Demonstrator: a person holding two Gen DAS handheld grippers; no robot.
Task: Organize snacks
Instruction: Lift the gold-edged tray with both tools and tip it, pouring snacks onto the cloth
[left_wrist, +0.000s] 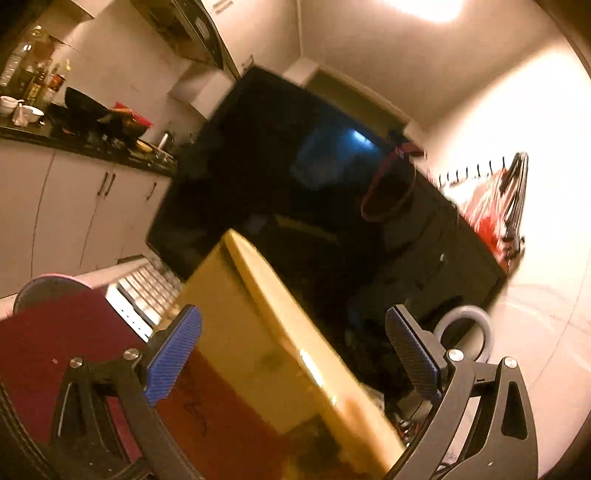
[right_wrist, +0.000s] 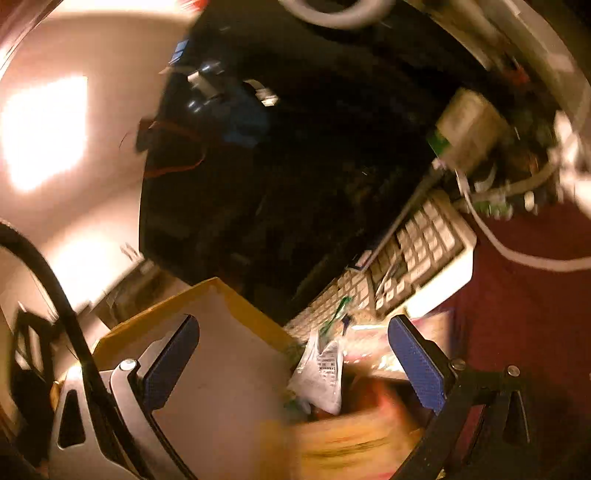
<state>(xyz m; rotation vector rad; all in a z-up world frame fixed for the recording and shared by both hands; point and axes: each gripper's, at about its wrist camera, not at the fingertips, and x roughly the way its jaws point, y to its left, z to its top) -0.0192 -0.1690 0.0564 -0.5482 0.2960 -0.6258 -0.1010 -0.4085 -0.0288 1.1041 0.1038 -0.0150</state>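
A yellow-brown cardboard box (left_wrist: 280, 350) stands tilted between the blue pads of my left gripper (left_wrist: 295, 354), which is open, with gaps on both sides. In the right wrist view the same box (right_wrist: 221, 362) shows with its grey flap, and several snack packets (right_wrist: 325, 369) lie blurred in or beside it. My right gripper (right_wrist: 295, 365) is open above the box opening and holds nothing.
A white keyboard (left_wrist: 144, 295) (right_wrist: 417, 258) lies on the dark red table (left_wrist: 55, 339) (right_wrist: 524, 314). A large black monitor (left_wrist: 280, 177) (right_wrist: 295, 147) stands behind the box. Kitchen counter with bottles and a wok (left_wrist: 81, 107) at left. White cables (right_wrist: 517, 254) at right.
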